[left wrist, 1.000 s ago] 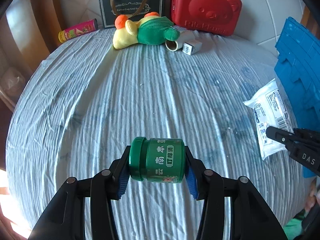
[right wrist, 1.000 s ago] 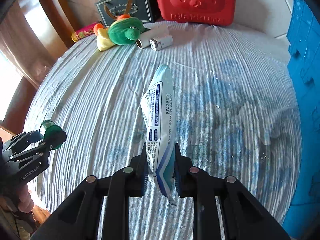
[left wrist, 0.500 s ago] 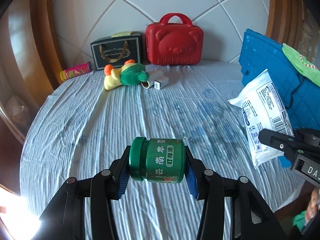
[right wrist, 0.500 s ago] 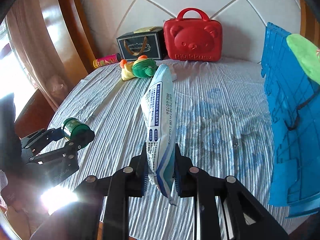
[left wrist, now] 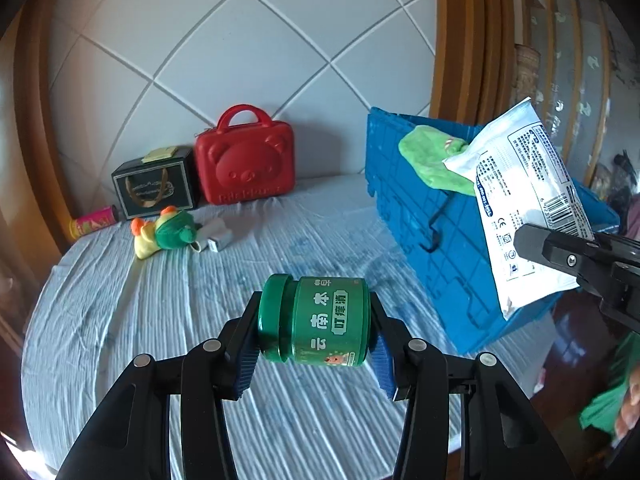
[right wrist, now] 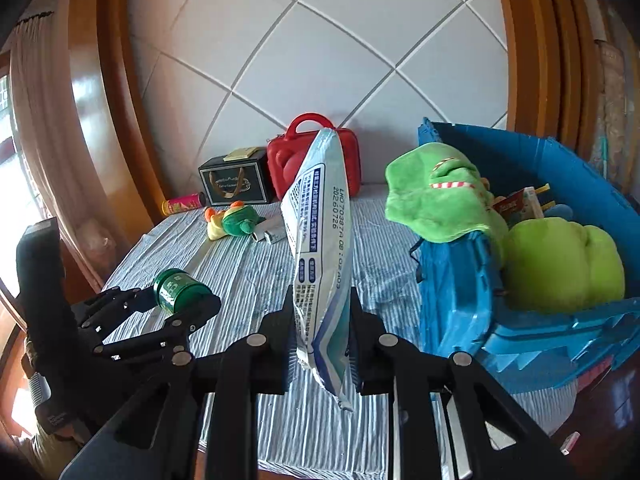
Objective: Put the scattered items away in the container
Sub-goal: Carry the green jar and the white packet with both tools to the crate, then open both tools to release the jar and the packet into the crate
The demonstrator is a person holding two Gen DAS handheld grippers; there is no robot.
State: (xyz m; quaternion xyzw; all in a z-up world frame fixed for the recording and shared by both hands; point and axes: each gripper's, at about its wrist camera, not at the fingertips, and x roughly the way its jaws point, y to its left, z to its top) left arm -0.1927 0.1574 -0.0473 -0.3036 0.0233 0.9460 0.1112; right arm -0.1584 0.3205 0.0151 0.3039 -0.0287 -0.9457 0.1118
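My left gripper [left wrist: 314, 326] is shut on a green jar [left wrist: 316, 320] lying sideways between its blue pads, held above the striped cloth. The same green jar [right wrist: 178, 290] shows at the left of the right wrist view. My right gripper [right wrist: 322, 334] is shut on a white and blue packet [right wrist: 320, 240] that stands on edge. In the left wrist view that packet [left wrist: 524, 208] hangs in front of the blue crate [left wrist: 416, 208]. The blue crate [right wrist: 460, 308] holds green plush toys [right wrist: 444, 196] and small packets.
At the back of the table lie a small green and yellow plush [left wrist: 166, 232], a grey box with a roll [left wrist: 216, 238], a pink tube [left wrist: 92, 224], a black gift bag [left wrist: 154, 188] and a red bear case [left wrist: 246, 168]. A tiled wall and wooden frames stand behind.
Both grippers have risen and tilted up with their loads. The crate's open top and the wall have come into view, and the packet now sits level with the crate rim.
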